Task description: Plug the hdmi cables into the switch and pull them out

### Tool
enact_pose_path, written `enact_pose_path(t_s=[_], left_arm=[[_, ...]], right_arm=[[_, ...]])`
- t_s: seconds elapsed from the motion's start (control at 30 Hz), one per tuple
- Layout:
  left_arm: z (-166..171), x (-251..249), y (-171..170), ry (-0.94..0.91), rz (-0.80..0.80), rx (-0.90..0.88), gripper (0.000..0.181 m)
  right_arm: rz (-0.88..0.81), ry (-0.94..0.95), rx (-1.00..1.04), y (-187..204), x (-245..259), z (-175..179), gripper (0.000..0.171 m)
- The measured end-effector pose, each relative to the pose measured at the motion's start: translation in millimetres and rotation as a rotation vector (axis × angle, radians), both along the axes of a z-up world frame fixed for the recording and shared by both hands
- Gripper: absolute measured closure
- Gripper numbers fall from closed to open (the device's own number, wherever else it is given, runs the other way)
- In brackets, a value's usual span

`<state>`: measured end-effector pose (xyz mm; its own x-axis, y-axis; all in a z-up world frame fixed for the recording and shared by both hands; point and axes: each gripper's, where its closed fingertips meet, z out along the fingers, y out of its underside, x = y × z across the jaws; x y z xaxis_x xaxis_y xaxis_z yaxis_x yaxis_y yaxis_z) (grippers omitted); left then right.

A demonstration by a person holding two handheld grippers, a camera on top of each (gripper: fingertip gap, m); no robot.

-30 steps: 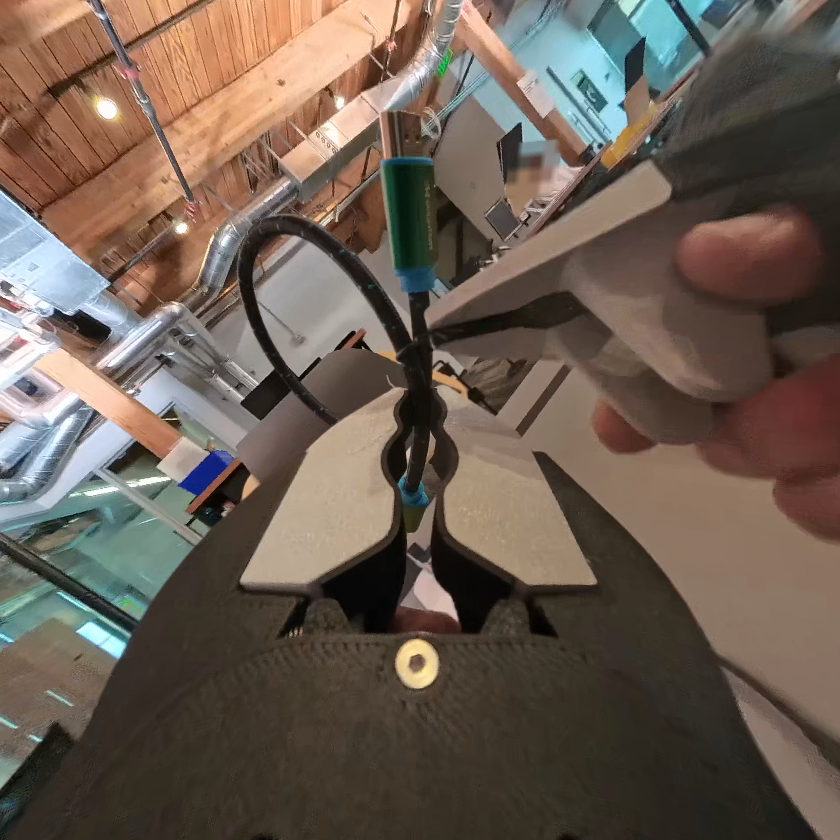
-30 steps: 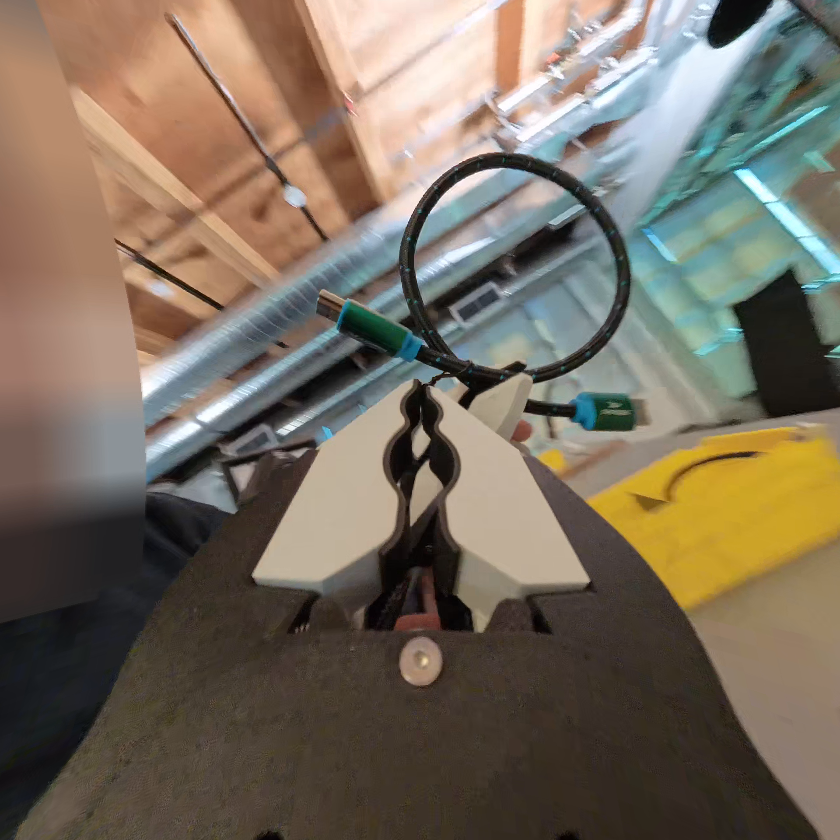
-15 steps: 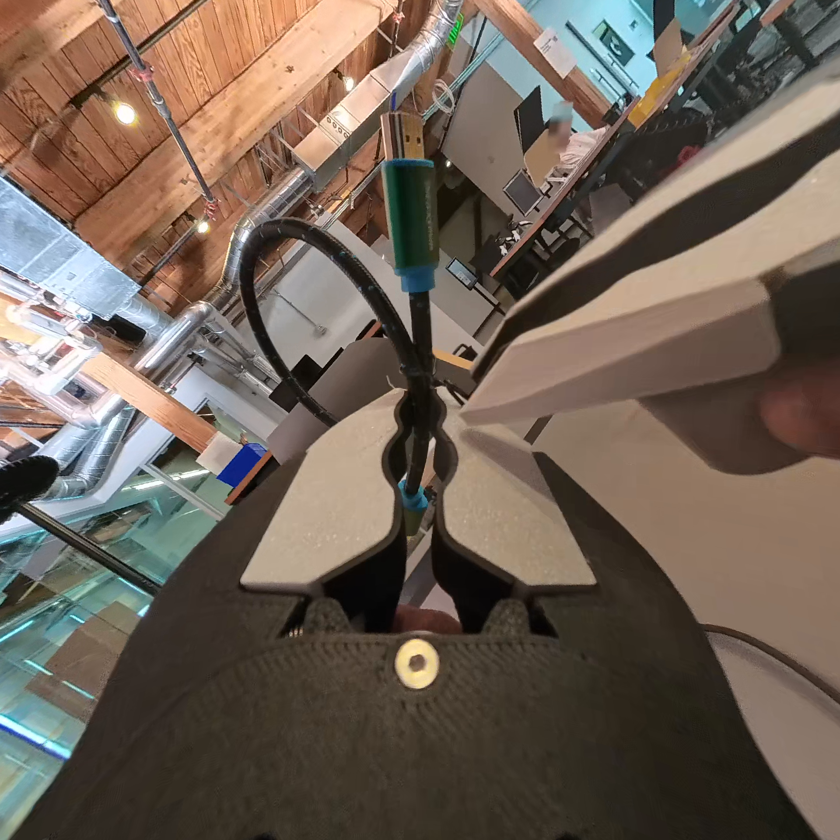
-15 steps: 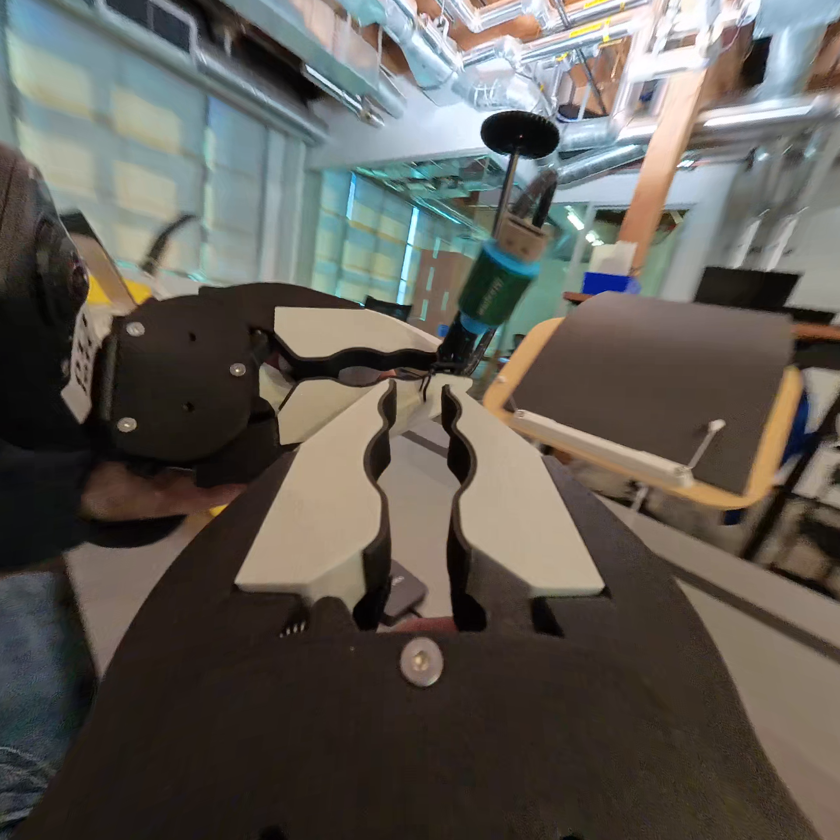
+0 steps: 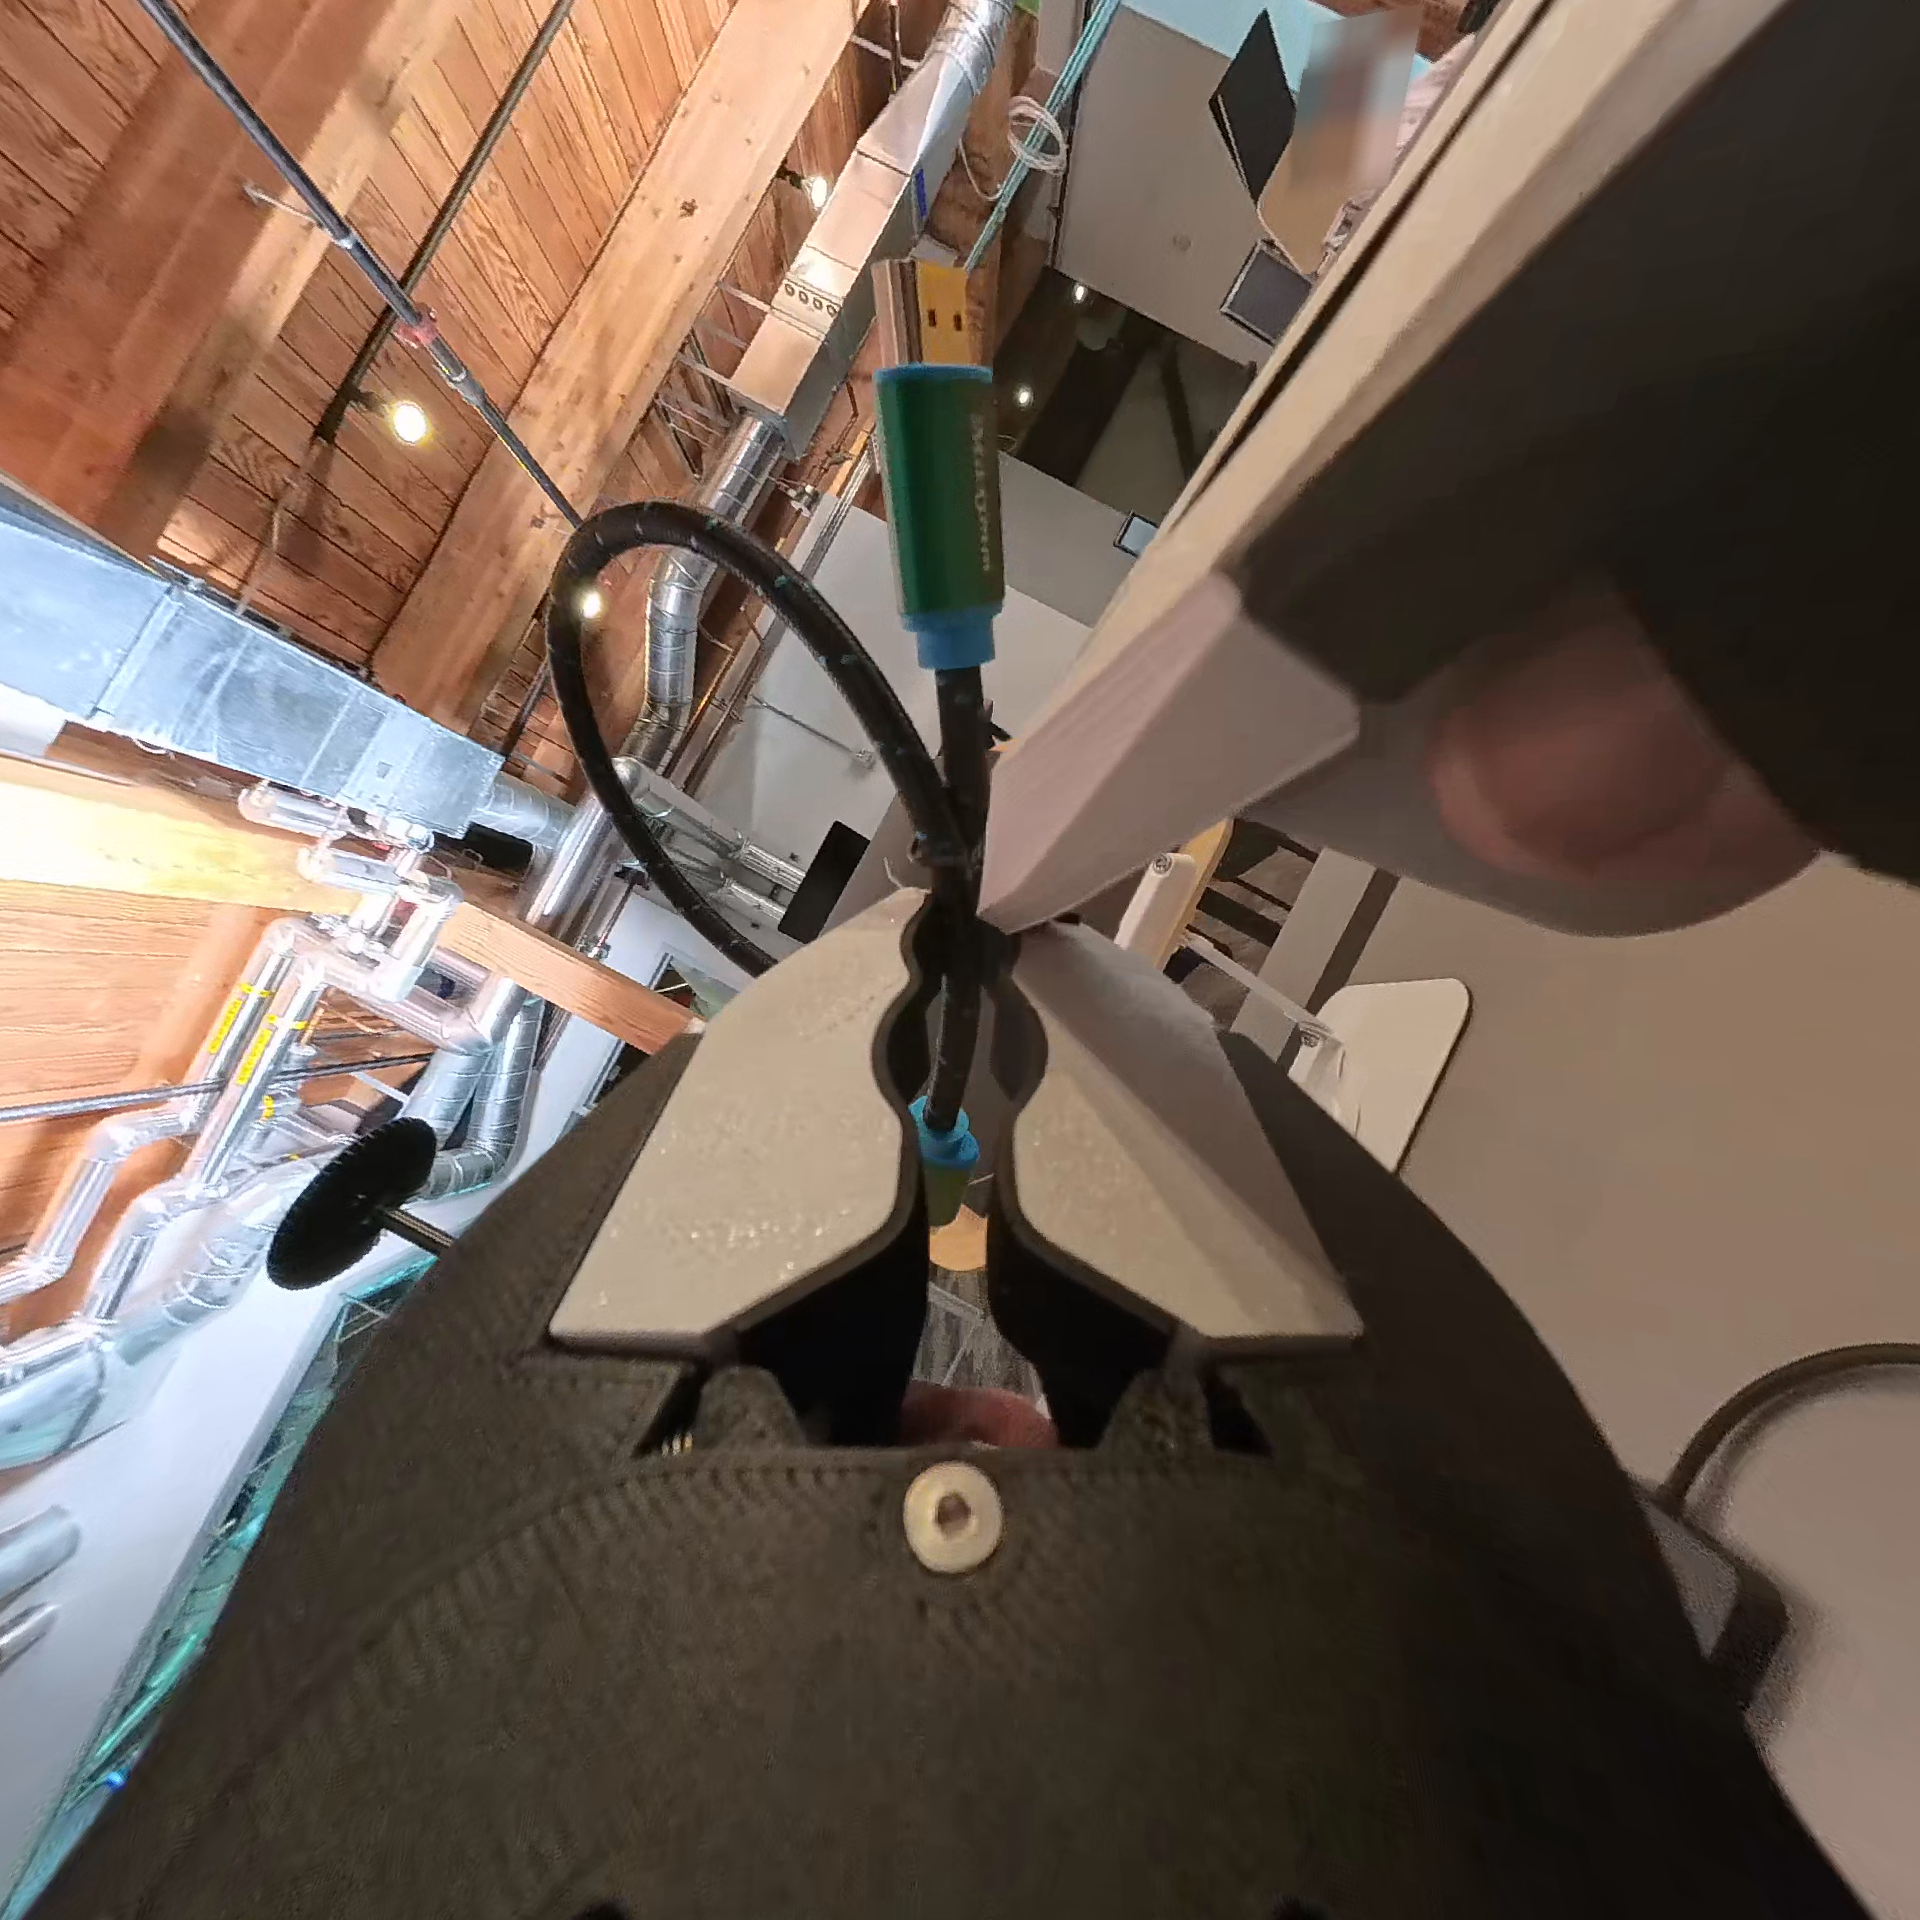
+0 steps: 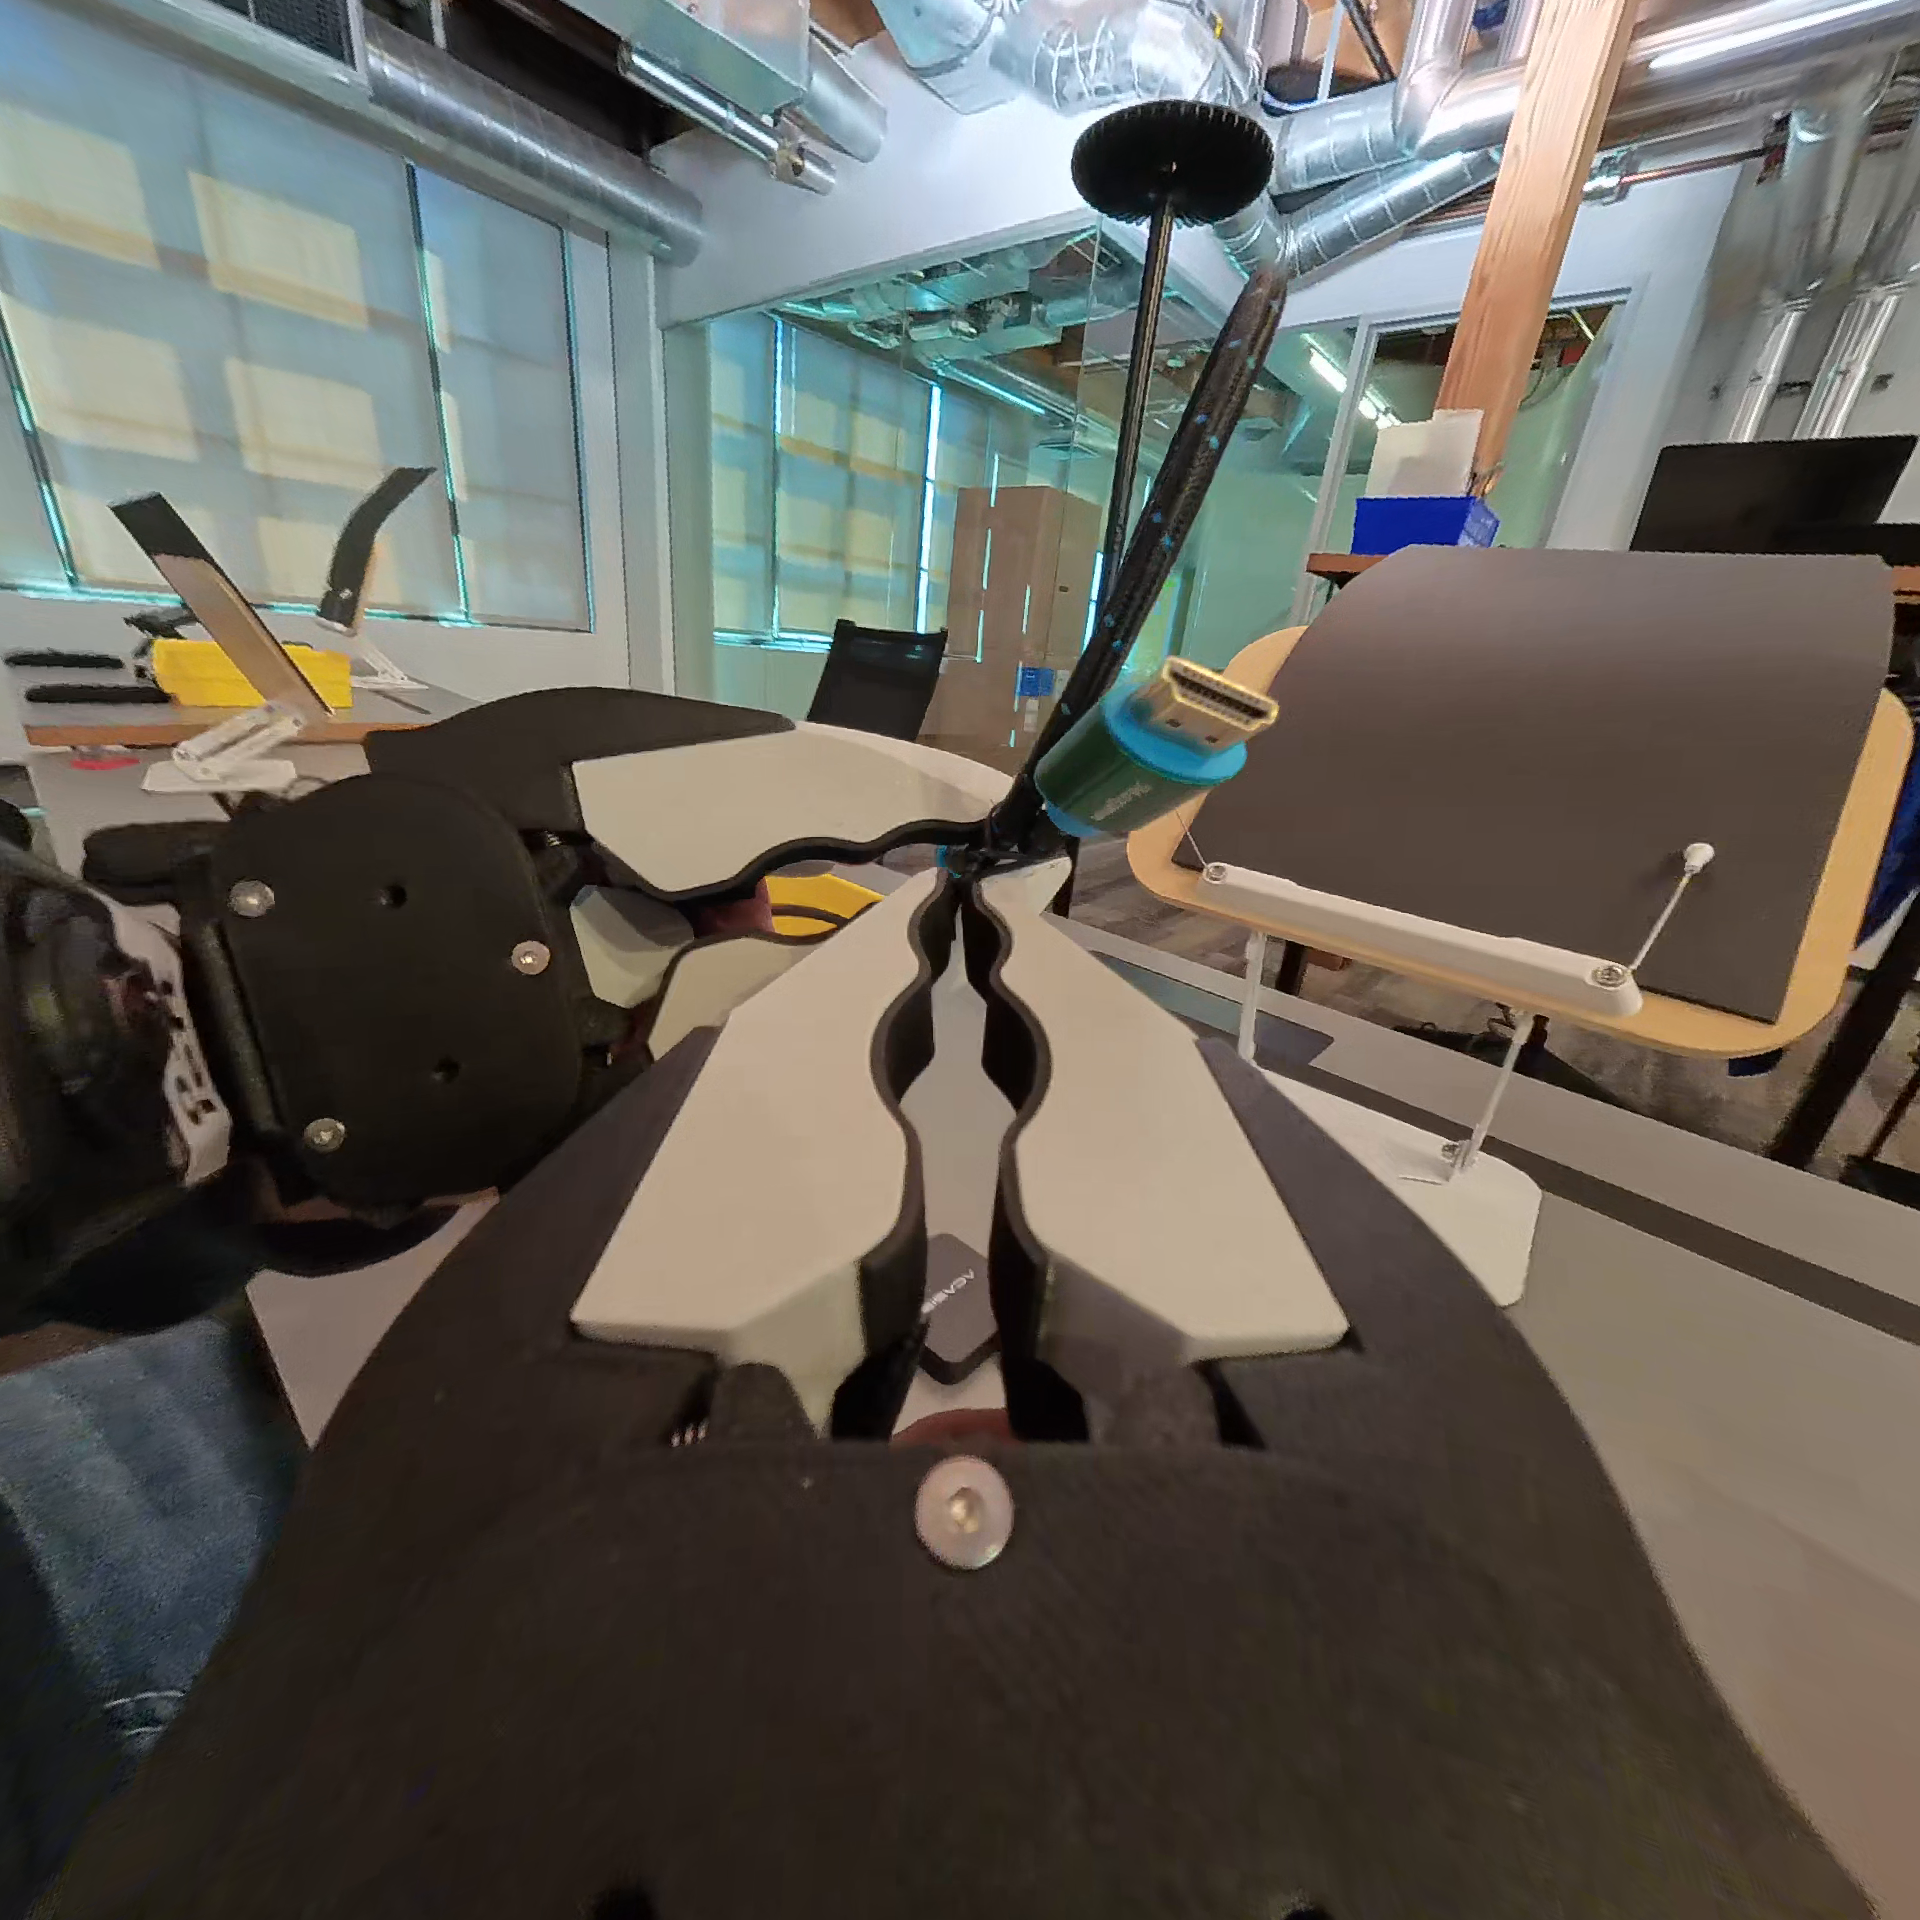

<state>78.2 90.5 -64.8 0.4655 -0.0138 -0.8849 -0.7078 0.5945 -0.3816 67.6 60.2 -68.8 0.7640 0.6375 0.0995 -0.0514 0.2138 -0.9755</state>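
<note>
Because the left gripper [image 5: 961, 935] is clamped on the short black braided HDMI cable [image 5: 665, 727] where its two runs cross at a thin tie, the loop could slip or twist if the grip eases, and the upright green metal plug with a blue collar and gold tip [image 5: 940, 488] would swing off line. In the right wrist view the right gripper [image 6: 961, 904] has its pale, wavy-edged fingers nearly together at the same crossing; they look pinched on the cable, though the contact itself is tiny and hard to confirm. With both grippers crowding one spot, a pull apart could strain the tie. Below, glimpsed between the right gripper's fingers, lies a flat dark grey box with rounded corners [image 6: 956, 1320], probably the switch, on the smooth grey table [image 6: 1662, 1351]. The second green plug [image 5: 951, 1174] sits between the left gripper's fingers.
</note>
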Motion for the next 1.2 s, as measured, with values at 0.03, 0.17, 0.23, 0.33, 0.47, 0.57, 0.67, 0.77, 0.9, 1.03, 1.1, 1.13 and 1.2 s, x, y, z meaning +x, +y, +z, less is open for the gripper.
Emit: enact_pose_path(t_s=[0.03, 0.17, 0.23, 0.33, 0.47, 0.57, 0.67, 0.77, 0.9, 1.03, 1.1, 1.13, 1.2], left_arm=[[0, 0, 1, -0.002, 0.001, -0.005, 0.176], [-2, -2, 4, -0.03, -0.011, -0.054, 0.175], [-4, -2, 5, -0.048, -0.026, -0.086, 0.175], [-4, -1, 3, -0.116, -0.078, -0.165, 0.175], [1, 1, 0, -0.189, -0.135, -0.216, 0.175], [5, 6, -6, -0.2, -0.158, -0.197, 0.174], [7, 12, -15, -0.204, -0.187, -0.183, 0.175], [5, 6, -8, -0.204, -0.155, -0.192, 0.175], [11, -3, 3, -0.206, -0.119, -0.192, 0.175], [8, 0, 3, -0.176, -0.11, -0.199, 0.175], [5, 1, 2, -0.159, -0.107, -0.203, 0.175], [5, 2, 2, -0.16, -0.106, -0.205, 0.175], [4, 2, 3, -0.151, -0.098, -0.213, 0.175]], right_arm=[[0.012, 0.013, -0.004, -1, 0, 1, 0.171], [0.106, 0.113, -0.067, -2, 3, 3, 0.171], [0.167, 0.163, -0.099, -3, 4, 4, 0.171], [0.304, 0.284, -0.155, -8, 3, 8, 0.171], [0.614, 0.63, -0.319, -14, 8, 18, 0.171], [0.862, 0.878, -0.4, -24, 12, 22, 0.171], [0.935, 0.931, -0.388, -32, 10, 20, 0.171], [0.752, 0.768, -0.317, -25, 5, 10, 0.163], [0.318, 0.294, -0.044, -19, 4, 2, 0.154], [-0.004, -0.134, 0.267, -19, 9, 14, 0.157], [-0.163, -0.369, 0.453, -18, 12, 18, 0.164], [-0.216, -0.487, 0.542, -19, 10, 18, 0.164], [-0.267, -0.643, 0.655, -22, 5, 16, 0.166]])
